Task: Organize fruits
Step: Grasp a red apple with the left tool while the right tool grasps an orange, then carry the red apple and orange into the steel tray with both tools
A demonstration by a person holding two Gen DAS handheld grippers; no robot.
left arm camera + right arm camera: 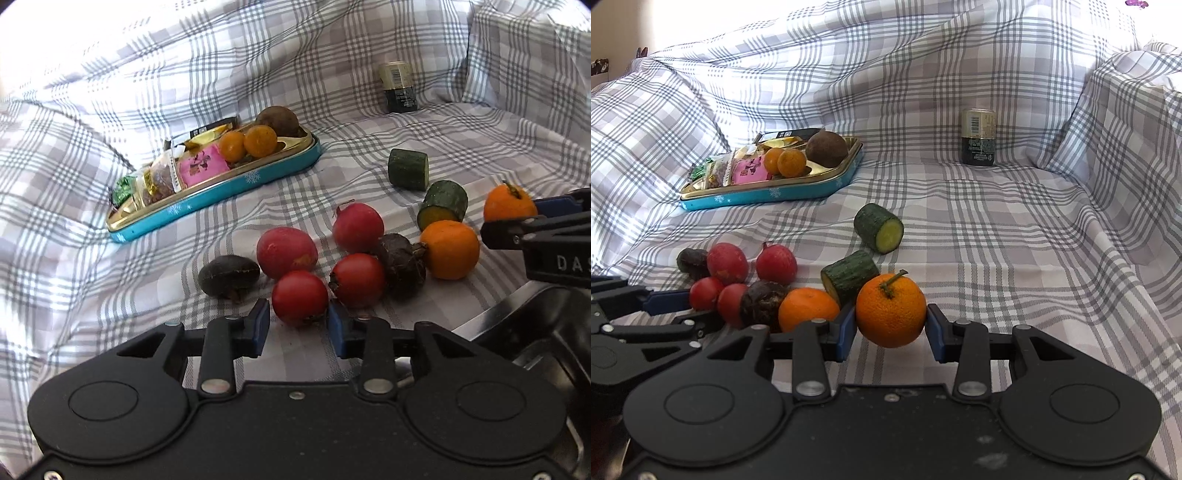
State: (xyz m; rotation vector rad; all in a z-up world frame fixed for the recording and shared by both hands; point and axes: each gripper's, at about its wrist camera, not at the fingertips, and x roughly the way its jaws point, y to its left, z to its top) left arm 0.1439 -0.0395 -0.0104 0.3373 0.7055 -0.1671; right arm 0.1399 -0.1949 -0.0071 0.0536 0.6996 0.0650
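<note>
Mostly undone. Tray point(846, 168) at 10 o'clock, holding three fruits only. Pile point(354, 254) loose on cloth, centre. Right gripper point(891, 325) clamping orange point(891, 309); left gripper point(298, 325) released around tomato point(299, 297).

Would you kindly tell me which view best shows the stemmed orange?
The right wrist view: the round stemmed orange sits whole and central between the right gripper's blue pads. The left wrist view shows it small at the edge, partly hidden.
</note>
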